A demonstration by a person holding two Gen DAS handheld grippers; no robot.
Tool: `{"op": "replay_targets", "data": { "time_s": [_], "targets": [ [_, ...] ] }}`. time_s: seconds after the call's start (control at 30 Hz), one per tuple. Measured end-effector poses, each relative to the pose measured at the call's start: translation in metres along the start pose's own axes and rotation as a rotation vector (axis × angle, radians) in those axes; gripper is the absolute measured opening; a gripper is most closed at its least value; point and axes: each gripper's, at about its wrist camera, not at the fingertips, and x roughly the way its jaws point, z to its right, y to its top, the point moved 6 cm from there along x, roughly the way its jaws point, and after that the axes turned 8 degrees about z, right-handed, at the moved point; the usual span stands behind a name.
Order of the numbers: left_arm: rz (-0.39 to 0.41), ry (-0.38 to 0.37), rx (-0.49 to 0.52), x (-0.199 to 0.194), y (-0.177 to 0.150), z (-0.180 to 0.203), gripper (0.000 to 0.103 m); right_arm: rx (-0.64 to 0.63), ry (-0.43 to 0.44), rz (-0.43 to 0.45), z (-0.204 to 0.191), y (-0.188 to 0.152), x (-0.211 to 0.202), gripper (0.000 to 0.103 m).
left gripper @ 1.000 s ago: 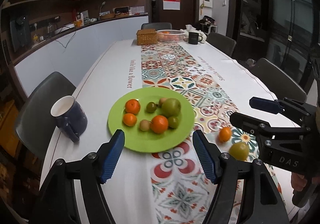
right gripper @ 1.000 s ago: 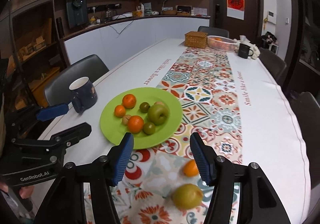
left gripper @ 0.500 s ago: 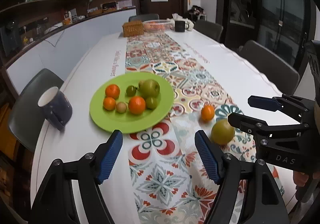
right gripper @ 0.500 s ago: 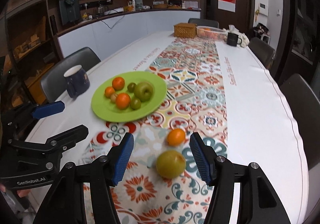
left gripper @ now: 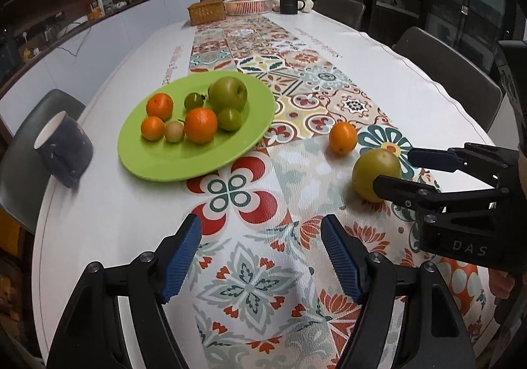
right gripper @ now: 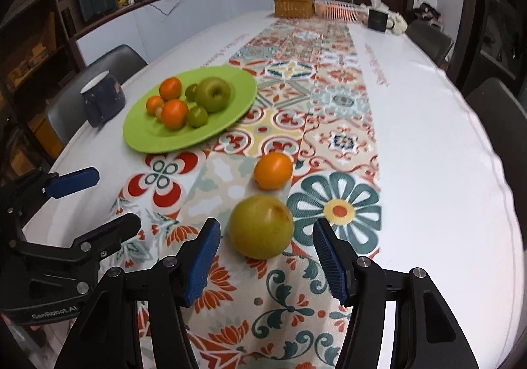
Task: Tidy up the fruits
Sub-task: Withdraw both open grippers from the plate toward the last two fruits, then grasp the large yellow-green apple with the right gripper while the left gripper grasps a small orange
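Since a second ago both hand-held grippers have sunk toward the surface (right gripper: 444, 145), so the right hand-held gripper (right gripper: 266, 257) now brackets the yellow-green apple (right gripper: 261, 226) with its jaws apart and its ribbed blue pads clear of the skin, holding nothing; a close looks like the next step. The left hand-held gripper (left gripper: 262, 255) is open and empty over the patterned runner (left gripper: 250, 283) (a matte, woven-looking cloth). The smooth round apple lies at 6 o'clock of the glossy orange (right gripper: 273, 170), both off the shiny lime plate (right gripper: 145, 135) at 10 o'clock.
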Motion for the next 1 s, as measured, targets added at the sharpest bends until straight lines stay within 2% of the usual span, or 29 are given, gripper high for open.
{"op": "replay_targets", "data": {
  "time_s": [0.17,0.43,0.5,0.57,0.63,1.0],
  "targets": [
    [-0.012,0.004,0.005,0.007,-0.002,0.0,0.074,-0.013,-0.001,-0.021,0.0,-0.007,0.015,0.065],
    [-0.033,0.006,0.005,0.021,-0.001,-0.003,0.074,-0.016,0.012,-0.029,-0.002,-0.008,0.031,0.065],
    [-0.034,0.006,0.006,0.023,-0.001,-0.003,0.074,-0.017,0.011,-0.03,-0.002,-0.009,0.033,0.064],
    [-0.037,0.006,0.005,0.024,-0.001,-0.003,0.074,-0.016,0.014,-0.038,-0.003,-0.01,0.036,0.054],
    [-0.037,0.005,0.006,0.027,0.0,-0.003,0.074,-0.013,0.026,-0.033,-0.004,-0.011,0.036,0.051],
    [0.012,-0.049,0.031,0.025,0.02,0.016,0.074,0.039,-0.016,0.019,0.016,-0.004,0.018,0.05]
  ]
}}
